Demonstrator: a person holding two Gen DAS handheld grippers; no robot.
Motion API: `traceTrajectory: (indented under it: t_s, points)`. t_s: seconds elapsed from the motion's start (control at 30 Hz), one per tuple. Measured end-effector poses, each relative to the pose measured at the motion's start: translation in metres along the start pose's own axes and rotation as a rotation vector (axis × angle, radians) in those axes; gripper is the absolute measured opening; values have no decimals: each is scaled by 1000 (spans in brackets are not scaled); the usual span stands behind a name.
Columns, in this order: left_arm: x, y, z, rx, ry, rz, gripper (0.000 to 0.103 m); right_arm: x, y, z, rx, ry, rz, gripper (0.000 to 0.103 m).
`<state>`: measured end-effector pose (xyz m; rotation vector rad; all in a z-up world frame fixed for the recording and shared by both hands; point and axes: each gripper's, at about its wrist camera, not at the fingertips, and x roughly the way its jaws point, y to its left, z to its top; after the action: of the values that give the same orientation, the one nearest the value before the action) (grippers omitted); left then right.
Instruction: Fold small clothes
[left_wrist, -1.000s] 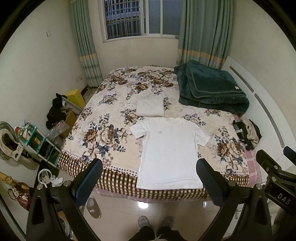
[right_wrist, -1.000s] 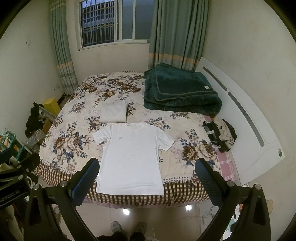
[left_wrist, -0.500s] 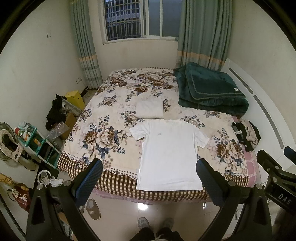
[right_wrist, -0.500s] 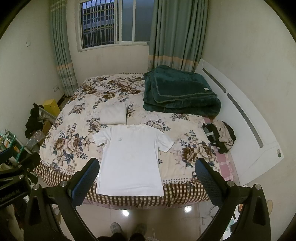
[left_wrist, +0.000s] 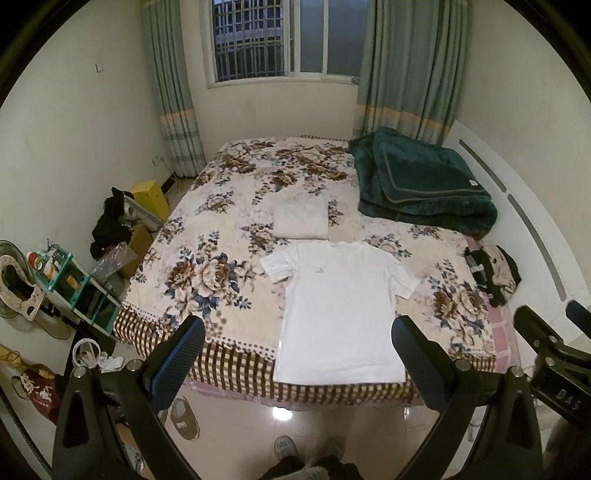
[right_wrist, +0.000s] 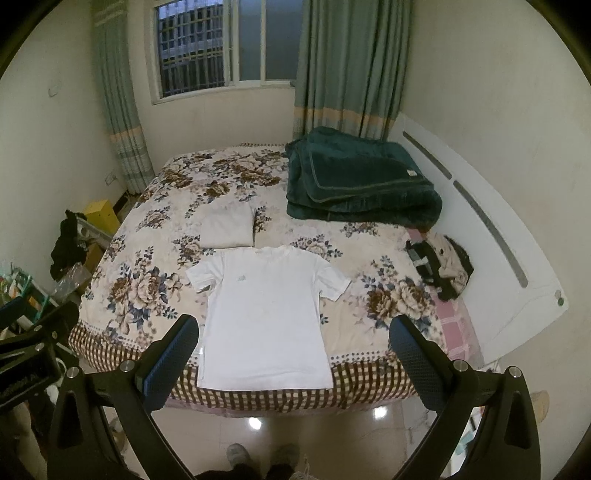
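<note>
White T-shirt (left_wrist: 340, 310), floral bedspread (left_wrist: 207, 273) (checked, seemingly brown, hem)

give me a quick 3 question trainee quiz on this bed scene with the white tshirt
1. True or false: the white short-sleeved t-shirt lies spread flat on the floral bedspread, its hem at the near edge.
2. Multiple choice: what lies just beyond the t-shirt's collar? A) the dark green folded blanket B) a cream folded cloth C) a yellow box
3. Fill in: both the left gripper and the right gripper are ____ and hold nothing.

Key: 1 true; 2 B; 3 open
</note>
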<state>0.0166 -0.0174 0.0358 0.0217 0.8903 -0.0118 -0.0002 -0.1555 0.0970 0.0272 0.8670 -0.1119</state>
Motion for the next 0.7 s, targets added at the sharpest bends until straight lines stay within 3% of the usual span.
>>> traceTrajectory:
  t_s: [0.17,0.33,0.53,0.7]
  points:
    - [49,0,8,31,-72,82,103,59,-24,3,123,62,-41,103]
    - [136,10,7,64,-73,158,103,171,-66,-18,243,159,-91,103]
    - [283,5,12,25,121,212,103,341,-134,-41,396,310,-118,103]
    - [395,-3,5,-11,239,289,103,525,-197,-66,608,427,-14,103]
